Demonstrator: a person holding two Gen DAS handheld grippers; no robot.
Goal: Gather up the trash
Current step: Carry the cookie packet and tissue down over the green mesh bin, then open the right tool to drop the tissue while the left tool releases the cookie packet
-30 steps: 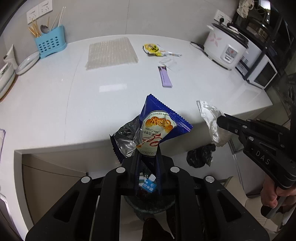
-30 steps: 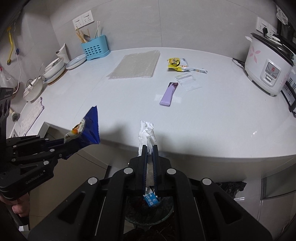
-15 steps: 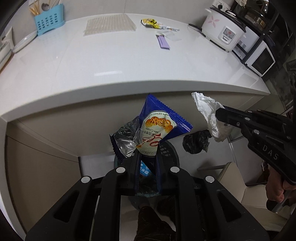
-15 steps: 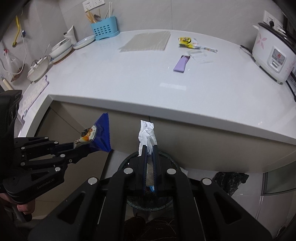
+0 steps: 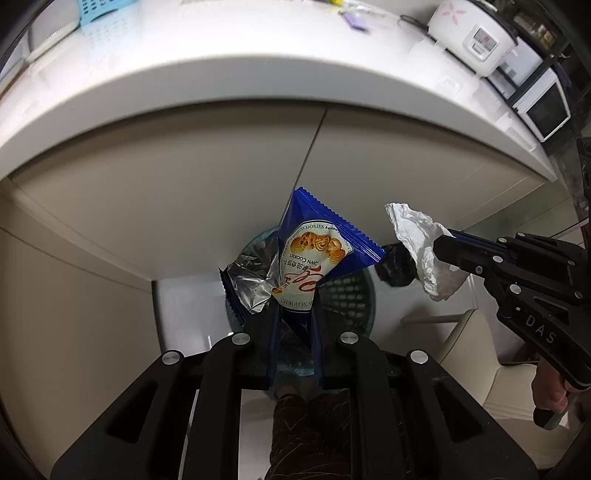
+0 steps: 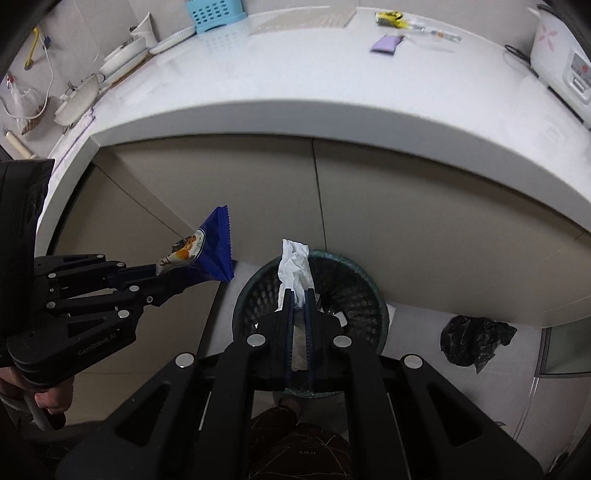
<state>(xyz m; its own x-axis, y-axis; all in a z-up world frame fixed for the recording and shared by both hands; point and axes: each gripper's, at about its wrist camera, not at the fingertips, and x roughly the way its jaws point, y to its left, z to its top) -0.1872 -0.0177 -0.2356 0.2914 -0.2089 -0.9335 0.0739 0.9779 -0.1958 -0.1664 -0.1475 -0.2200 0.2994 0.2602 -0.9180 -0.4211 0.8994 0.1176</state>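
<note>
My left gripper (image 5: 294, 310) is shut on a blue cookie wrapper (image 5: 317, 251) with a torn silver side, held above the dark mesh trash bin (image 5: 347, 291). It shows from the side in the right wrist view (image 6: 173, 275), left of the bin (image 6: 354, 280). My right gripper (image 6: 300, 295) is shut on a crumpled white tissue (image 6: 295, 266), held over the bin's opening. In the left wrist view it (image 5: 443, 240) holds the tissue (image 5: 421, 247) at the right.
The white countertop (image 6: 332, 81) overhangs above, with a purple wrapper (image 6: 386, 43), a yellow wrapper (image 6: 391, 16), a rice cooker (image 6: 561, 55), a blue utensil holder (image 6: 214, 11) and dishes (image 6: 122, 55). A black bag (image 6: 476, 339) lies on the floor right of the bin. Beige cabinet fronts (image 6: 406, 206) stand behind.
Both grippers have dropped from counter height to below the counter edge, carrying the wrapper and the tissue down over the bin. Both stay shut.
</note>
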